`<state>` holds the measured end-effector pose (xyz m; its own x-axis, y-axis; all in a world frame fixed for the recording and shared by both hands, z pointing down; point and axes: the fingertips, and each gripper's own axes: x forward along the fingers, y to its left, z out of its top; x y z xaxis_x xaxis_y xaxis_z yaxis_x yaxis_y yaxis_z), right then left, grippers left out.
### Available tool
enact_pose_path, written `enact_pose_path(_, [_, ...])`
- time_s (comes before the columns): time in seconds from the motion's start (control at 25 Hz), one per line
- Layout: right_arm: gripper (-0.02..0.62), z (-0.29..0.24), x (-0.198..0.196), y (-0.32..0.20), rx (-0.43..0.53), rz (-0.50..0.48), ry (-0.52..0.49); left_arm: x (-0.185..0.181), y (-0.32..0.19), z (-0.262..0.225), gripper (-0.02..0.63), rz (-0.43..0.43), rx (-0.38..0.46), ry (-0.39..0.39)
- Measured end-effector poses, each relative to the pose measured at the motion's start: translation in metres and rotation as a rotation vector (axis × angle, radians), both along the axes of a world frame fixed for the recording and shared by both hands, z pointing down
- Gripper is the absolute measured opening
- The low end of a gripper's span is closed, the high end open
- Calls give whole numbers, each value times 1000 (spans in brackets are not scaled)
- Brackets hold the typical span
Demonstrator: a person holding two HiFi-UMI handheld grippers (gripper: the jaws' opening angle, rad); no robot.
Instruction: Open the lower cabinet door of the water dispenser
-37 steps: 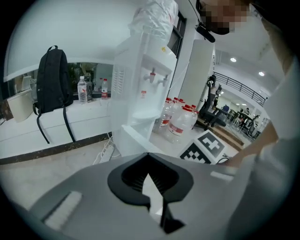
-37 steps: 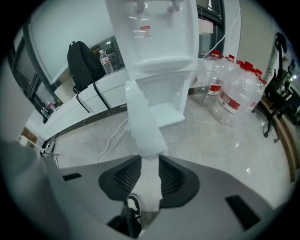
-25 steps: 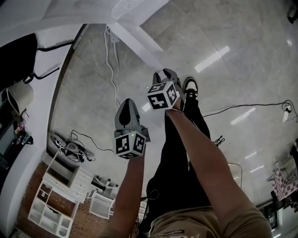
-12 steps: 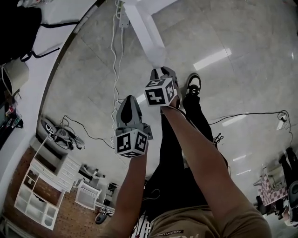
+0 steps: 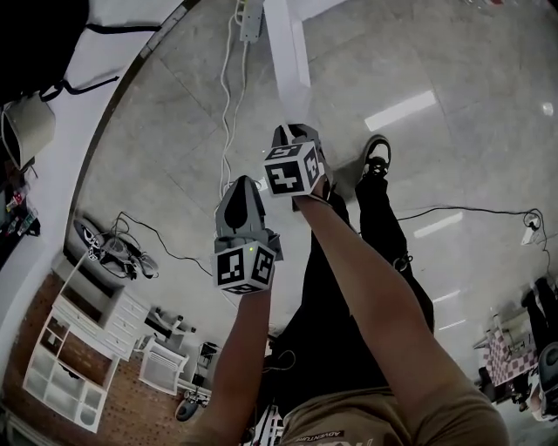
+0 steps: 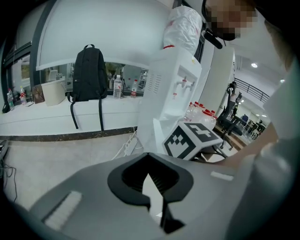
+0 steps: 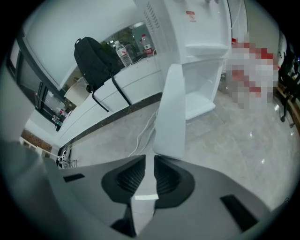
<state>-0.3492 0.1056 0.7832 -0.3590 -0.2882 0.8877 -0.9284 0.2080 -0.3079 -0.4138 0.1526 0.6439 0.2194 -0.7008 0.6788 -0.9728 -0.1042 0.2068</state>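
The white water dispenser (image 6: 174, 89) (image 7: 201, 42) stands against the counter, and its lower compartment (image 7: 202, 93) shows as a hollow. The lower cabinet door (image 7: 169, 112) (image 5: 288, 52) hangs swung out, seen edge-on. My right gripper (image 7: 153, 159) (image 5: 292, 132) sits at the door's free edge. Its jaws have just been closing and now grip that edge in the narrow gap between them. My left gripper (image 6: 147, 155) (image 5: 242, 185) hangs to the left of the right one, away from the door, its jaws together and holding nothing.
A black backpack (image 6: 89, 72) (image 7: 93, 61) leans on the white counter left of the dispenser. A power strip (image 5: 249, 17) and white cables (image 5: 228, 104) lie on the floor by the door. The person's leg and shoe (image 5: 377, 157) stand right of the grippers. Water bottles (image 6: 202, 112) stand beside the dispenser.
In the head view the door has turned from slanting to nearly upright, with the right gripper staying at its end. The left gripper has moved along beside it.
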Motion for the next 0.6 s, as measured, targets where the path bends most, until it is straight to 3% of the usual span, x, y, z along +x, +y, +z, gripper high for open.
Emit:
enact_pose_path(0.36, [51,-13,-32,-3,45,-94,-17,-26,13,-5,3,-20,11,20])
enact_pose_path(0.6, [14,-31,-37,10,46,-202,-26,-18,23,-12,3,10,10,46])
